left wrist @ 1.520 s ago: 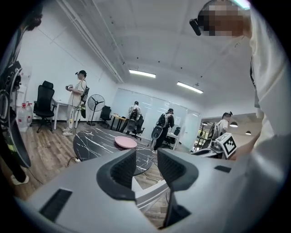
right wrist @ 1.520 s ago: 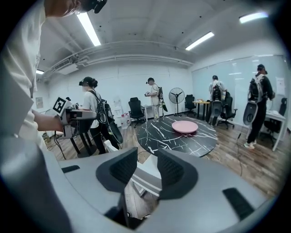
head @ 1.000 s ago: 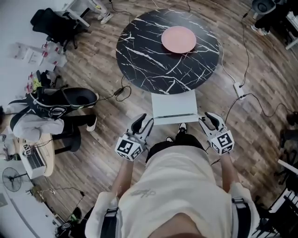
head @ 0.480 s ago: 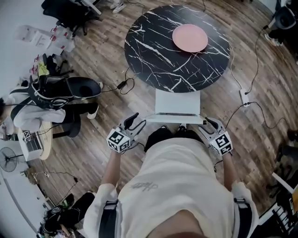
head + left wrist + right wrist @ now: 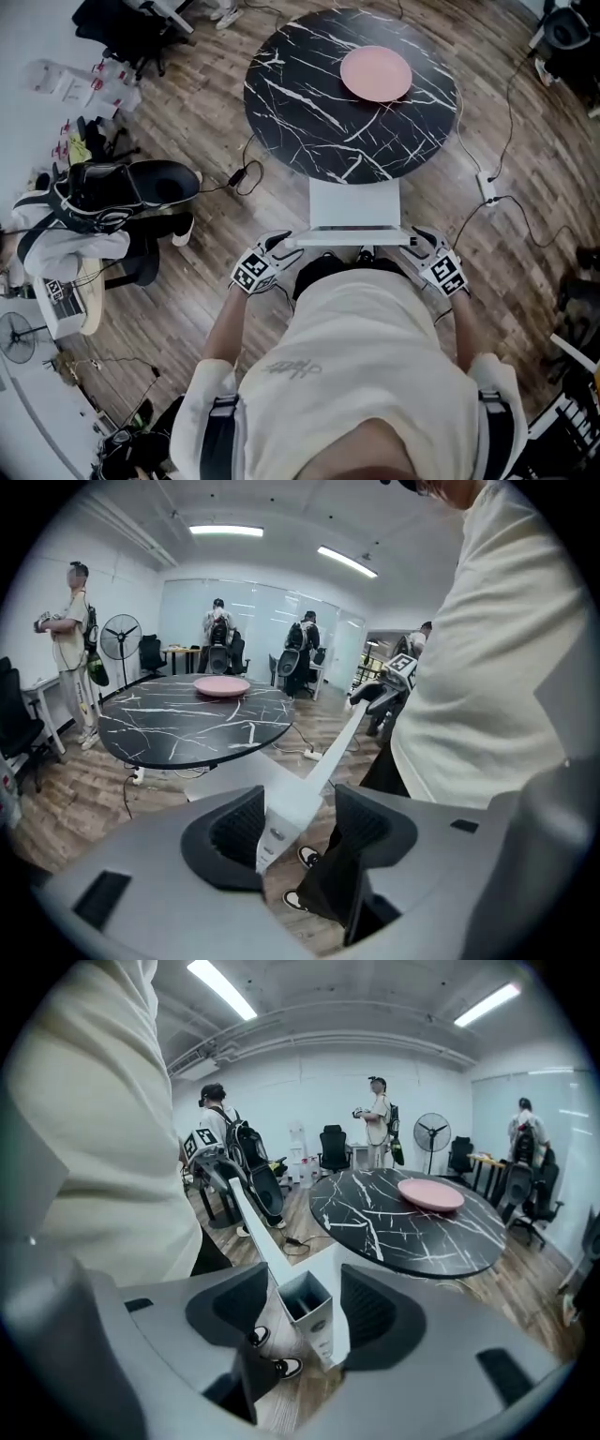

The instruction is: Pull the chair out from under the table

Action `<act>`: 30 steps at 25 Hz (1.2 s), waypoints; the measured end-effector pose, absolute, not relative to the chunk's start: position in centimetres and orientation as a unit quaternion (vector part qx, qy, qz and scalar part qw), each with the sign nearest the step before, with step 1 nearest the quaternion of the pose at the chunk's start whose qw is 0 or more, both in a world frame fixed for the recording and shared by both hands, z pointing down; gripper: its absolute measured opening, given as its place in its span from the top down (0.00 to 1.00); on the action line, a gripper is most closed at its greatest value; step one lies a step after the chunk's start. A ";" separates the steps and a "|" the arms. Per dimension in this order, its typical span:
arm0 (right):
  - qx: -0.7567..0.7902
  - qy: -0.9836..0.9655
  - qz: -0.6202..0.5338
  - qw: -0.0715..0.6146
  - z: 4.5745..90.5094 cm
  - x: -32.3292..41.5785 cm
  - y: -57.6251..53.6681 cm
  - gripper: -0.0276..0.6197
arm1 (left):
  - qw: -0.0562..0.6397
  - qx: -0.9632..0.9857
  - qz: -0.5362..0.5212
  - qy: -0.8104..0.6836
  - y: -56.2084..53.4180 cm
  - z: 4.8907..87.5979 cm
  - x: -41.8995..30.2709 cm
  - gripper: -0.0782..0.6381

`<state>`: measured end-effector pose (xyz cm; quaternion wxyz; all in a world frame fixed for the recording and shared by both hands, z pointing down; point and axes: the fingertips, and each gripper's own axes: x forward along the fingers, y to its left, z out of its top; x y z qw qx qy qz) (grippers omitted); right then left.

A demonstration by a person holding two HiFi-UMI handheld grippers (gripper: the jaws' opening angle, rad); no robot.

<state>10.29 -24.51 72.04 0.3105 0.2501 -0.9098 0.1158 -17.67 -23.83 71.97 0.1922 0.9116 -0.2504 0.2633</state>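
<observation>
**Chair** (image 5: 354, 204) — white, its seat's far edge tucked under the near edge of the round black marble table (image 5: 300, 103). The backrest top rail (image 5: 352, 240) is on the person's side.

**Left gripper** (image 5: 284, 244) — jaws wide and just been opening. They straddle the rail's left end without clamping it.

**Right gripper** (image 5: 421, 241) — jaws wide, likewise just been opening. The rail's right end stands between the 2 pads, ungripped.

1 pink plate (image 5: 376, 73) lies towards the table's far edge.
</observation>
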 end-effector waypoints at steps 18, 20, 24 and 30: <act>0.153 -0.911 0.104 0.369 77.4 7.6 -24.8 0.59 | 0.063 0.917 0.360 -0.161 -24.4 77.4 -14.4 0.63; 0.138 -0.911 0.097 0.377 77.5 7.5 -24.6 0.61 | 0.061 0.917 0.362 -0.156 -24.3 77.4 -14.5 0.64; 0.137 -0.908 0.091 0.385 77.9 7.8 -24.2 0.64 | 0.066 0.916 0.364 -0.158 -24.2 77.4 -14.6 0.64; 0.139 -0.911 0.087 0.379 77.7 7.5 -24.5 0.65 | 0.073 0.910 0.373 -0.163 -24.5 77.3 -14.9 0.64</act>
